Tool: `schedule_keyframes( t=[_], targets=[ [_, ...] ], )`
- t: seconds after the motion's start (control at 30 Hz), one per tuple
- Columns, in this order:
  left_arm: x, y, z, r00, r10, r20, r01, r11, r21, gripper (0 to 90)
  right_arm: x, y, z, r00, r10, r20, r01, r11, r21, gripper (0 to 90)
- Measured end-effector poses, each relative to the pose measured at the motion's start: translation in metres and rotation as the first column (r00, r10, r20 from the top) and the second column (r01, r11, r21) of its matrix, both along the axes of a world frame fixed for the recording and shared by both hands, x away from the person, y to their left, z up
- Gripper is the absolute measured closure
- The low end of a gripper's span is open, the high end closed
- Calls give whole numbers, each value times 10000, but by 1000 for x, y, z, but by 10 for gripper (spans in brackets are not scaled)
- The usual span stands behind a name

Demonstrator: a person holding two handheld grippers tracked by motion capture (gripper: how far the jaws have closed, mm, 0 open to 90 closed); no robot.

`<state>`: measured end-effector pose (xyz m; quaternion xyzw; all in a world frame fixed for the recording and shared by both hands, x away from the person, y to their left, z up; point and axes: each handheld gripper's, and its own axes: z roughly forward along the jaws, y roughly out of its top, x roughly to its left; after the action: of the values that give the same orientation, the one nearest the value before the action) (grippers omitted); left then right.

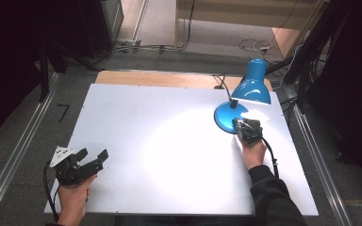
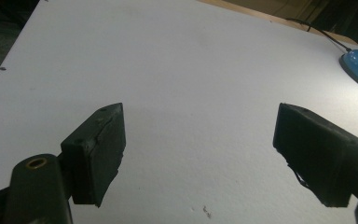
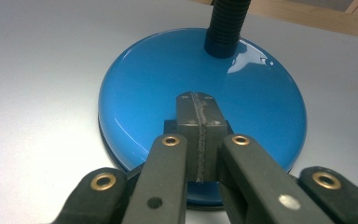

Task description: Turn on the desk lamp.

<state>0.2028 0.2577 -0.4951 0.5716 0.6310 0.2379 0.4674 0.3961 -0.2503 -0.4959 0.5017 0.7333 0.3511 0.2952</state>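
The white table (image 1: 169, 141) spreads out matt and flat beneath both grippers, its surface faintly speckled, with a bare wooden edge showing at the far side. Ahead of the right gripper (image 3: 199, 100) sits the blue desk lamp (image 1: 247, 92): a glossy enamel cone of a shade, a black ribbed gooseneck (image 3: 226, 23), and a round, shallow-domed base (image 3: 168, 93) that throws back highlights like polished metal. The right gripper's jaws are pressed together, pad against pad with nothing between them, and their tips lie over the near part of that dome, right where a small dark block, likely the switch, peeks out from under them. Whether the tips bear down on it cannot be told.

Over at the near left corner, the left gripper (image 2: 198, 140) waits with its jaws spread wide, only bare table between the rubbery black pads (image 2: 100, 149), the lamp base well off ahead and to their right.

The risks, as a judgement: the dome is slick and curved, so closed tips pushing at an angle could skate off sideways and miss the switch. Push too hard toward the gooseneck and the whole lamp may slide across the smooth table, since nothing steadies it; the left gripper is far too distant to brace. The black cable (image 1: 224, 82) trailing behind the base could also tug the lamp askew
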Motion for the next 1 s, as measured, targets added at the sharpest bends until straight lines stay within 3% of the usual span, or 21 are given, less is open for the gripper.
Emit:
schedule_keyframes(
  t=[0.4,0.53,0.6,0.73,1.0],
  targets=[
    [0,1,0,10000,-12,15,12,10000,-31,173,-1,-5,4,9999,-19,-128,27,9981,617,851],
    [-1,1,0,10000,-14,28,14,10000,-39,173,-3,-6,7,9998,-2,-178,18,9960,890,757],
    [-1,1,1,10000,1,34,-1,10000,-47,173,-4,-8,9,9997,53,-243,-27,9942,1077,627],
    [-1,2,1,10000,9,58,-9,10000,-61,174,-10,-12,15,9990,323,-295,-279,9901,1375,471],
    [-2,2,2,9999,-9,129,10,10000,-95,173,-26,-20,25,9977,628,-270,-566,9804,1886,380]
  ],
)
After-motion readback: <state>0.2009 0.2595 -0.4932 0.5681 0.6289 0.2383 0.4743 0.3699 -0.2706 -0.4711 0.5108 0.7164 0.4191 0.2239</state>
